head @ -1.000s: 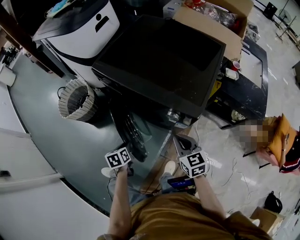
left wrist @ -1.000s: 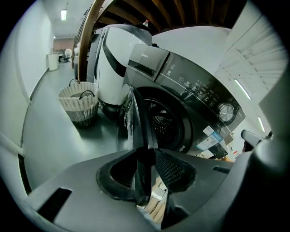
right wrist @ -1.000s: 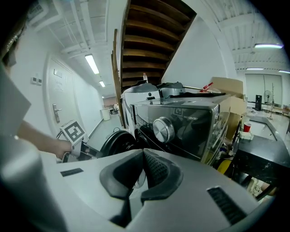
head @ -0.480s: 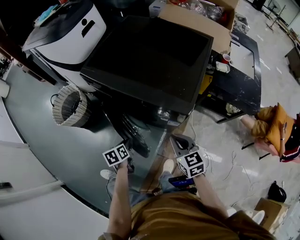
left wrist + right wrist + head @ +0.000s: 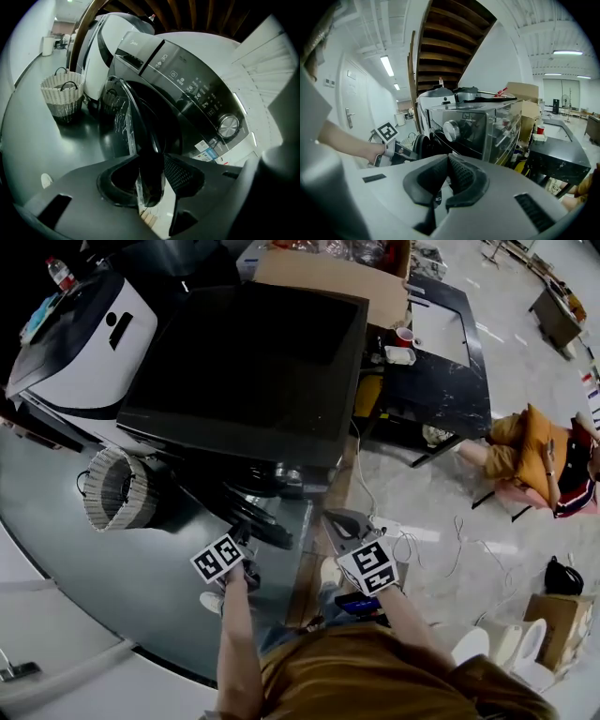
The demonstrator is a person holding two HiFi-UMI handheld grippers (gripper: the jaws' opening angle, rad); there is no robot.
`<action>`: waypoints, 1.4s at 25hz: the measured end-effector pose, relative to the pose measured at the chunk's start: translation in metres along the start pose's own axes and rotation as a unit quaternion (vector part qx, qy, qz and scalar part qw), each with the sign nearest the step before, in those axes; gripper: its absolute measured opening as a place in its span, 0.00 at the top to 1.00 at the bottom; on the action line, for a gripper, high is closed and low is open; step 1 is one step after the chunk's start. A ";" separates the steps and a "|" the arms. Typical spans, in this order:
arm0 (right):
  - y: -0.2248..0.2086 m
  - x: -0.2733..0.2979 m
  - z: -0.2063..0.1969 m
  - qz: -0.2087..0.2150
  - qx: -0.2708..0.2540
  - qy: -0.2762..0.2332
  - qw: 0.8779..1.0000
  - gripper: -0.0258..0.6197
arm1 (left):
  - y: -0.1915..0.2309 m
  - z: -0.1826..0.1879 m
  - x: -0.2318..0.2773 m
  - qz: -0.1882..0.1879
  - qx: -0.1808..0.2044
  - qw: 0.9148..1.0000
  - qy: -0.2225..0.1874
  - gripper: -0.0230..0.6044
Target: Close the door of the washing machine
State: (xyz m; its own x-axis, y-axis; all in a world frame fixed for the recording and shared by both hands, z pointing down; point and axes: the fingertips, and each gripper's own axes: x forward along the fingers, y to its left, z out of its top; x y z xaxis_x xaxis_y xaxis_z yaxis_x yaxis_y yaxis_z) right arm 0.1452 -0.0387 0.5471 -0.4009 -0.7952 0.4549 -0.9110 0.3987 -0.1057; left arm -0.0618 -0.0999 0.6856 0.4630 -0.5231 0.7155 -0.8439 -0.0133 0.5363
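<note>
Washing machine [image 5: 244, 362] is the dark-topped box in the middle of the head view, and its front faces me. The door [image 5: 145, 136] hangs open off that front, swung out toward me and seen edge-on in the left gripper view.

My left gripper [image 5: 152, 161] is at the door's outer rim, in front of the machine. Its jaws have just been opening. The rim sits between them, but the pads look slack on it, so it is released and not clamped.

My right gripper [image 5: 447, 161] is in front of the machine's right corner, apart from the door. Its jaws are pressed together with nothing in them.

The knob [image 5: 228, 125] is on the machine's control panel, above the door opening. A wicker basket [image 5: 112, 488] stands on the grey floor just left of the machine. A cardboard box [image 5: 328, 273] sits behind the machine, and a black table [image 5: 441, 381] stands to its right.
</note>
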 end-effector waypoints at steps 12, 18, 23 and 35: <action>-0.021 -0.009 0.004 -0.029 0.012 -0.005 0.999 0.94 | -0.037 0.018 0.034 -0.054 -0.013 0.998 0.004 0.67; -0.030 -0.014 0.000 -0.038 0.013 0.000 0.999 0.94 | -0.053 0.029 0.052 -0.066 -0.020 0.998 -0.005 0.67; -0.034 -0.015 0.001 -0.038 0.015 -0.005 0.999 0.94 | -0.060 0.037 0.061 -0.069 -0.048 0.996 -0.012 0.67; -0.048 -0.025 -0.001 -0.058 0.020 -0.005 0.998 0.94 | -0.063 0.038 0.067 -0.072 -0.064 0.995 -0.012 0.67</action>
State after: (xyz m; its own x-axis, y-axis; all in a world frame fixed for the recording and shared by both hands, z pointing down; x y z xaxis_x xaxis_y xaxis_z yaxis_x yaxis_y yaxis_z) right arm 0.1989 -0.0375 0.5416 -0.2939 -0.8397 0.4567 -0.9542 0.2855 -0.0892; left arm 0.0120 -0.1664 0.6833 0.5691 -0.5443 0.6163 -0.7267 0.0176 0.6867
